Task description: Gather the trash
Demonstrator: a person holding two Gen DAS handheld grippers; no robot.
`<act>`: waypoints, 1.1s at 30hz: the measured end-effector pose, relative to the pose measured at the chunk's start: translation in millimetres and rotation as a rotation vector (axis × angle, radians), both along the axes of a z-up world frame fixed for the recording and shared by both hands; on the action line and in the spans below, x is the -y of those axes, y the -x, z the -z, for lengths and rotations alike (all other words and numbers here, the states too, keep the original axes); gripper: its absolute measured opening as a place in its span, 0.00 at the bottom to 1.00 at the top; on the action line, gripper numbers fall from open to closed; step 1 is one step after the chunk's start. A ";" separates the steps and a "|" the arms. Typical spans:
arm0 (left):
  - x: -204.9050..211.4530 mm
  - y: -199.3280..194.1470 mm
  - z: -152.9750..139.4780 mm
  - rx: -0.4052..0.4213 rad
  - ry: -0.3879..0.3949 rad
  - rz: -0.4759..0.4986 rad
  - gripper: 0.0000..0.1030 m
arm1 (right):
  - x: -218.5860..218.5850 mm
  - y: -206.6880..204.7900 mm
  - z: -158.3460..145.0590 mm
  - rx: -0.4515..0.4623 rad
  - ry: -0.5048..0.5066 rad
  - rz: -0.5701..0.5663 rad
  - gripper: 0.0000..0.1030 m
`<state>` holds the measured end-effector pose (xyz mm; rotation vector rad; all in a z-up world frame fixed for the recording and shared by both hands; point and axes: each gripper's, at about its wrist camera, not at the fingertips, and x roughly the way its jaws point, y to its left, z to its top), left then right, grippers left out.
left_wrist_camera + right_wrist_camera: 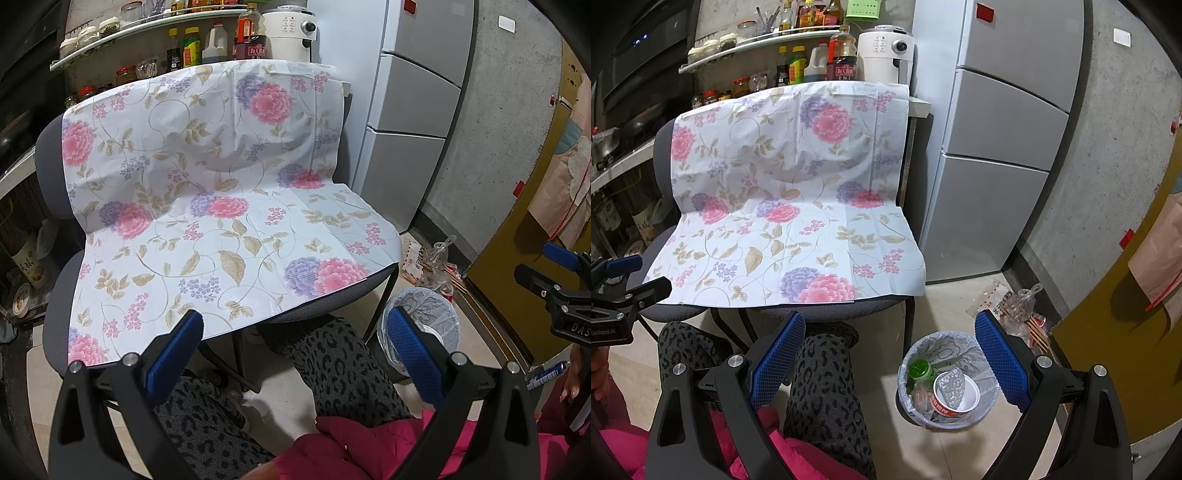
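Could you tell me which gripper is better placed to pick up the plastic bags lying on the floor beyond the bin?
Right. The right gripper, open and empty, sits nearer the plastic bags; the left gripper is over the chair.

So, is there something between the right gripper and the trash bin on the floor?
Nothing visible. The right gripper is open above the floor, and the trash bin sits just below and right of it, mouth open, already holding a cup.
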<state>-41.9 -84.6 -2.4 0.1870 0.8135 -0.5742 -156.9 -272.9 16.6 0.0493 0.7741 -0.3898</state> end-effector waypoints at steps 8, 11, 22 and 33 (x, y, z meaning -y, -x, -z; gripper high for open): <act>-2.6 -1.3 0.5 0.002 0.001 0.003 0.94 | 0.6 0.2 -0.2 0.001 0.000 -0.001 0.90; -3.7 -2.2 0.4 0.001 0.002 0.002 0.94 | 1.1 0.2 -0.2 0.001 -0.001 -0.001 0.90; -5.6 -2.8 0.5 0.001 0.003 0.005 0.94 | 2.9 0.3 0.2 0.000 -0.001 -0.002 0.90; -7.5 -0.4 -3.1 0.033 0.008 -0.001 0.94 | 4.9 0.0 0.6 0.001 -0.002 -0.005 0.90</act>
